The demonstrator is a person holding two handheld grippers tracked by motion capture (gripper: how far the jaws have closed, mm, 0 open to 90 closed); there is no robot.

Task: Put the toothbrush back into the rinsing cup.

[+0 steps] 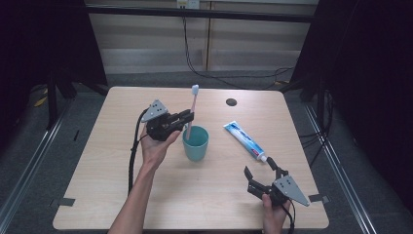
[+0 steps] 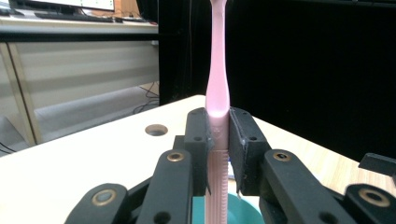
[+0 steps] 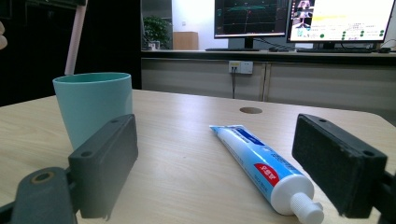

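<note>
The left claw (image 1: 186,118) is clamped on the pink toothbrush (image 2: 218,88), holding it upright with its lower end inside the teal cup (image 1: 196,143) mid-worktop (image 1: 122,185). The right claw (image 1: 258,173) is spread wide just short of the toothpaste tube (image 3: 261,164). A sideways pull on the brush could tip the light cup; a slack grip could let it slide down.

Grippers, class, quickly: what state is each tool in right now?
Left tool: shut on the pink toothbrush, upright over the teal cup.
Right tool: open, holding nothing, its jaws either side of the toothpaste tube.
</note>
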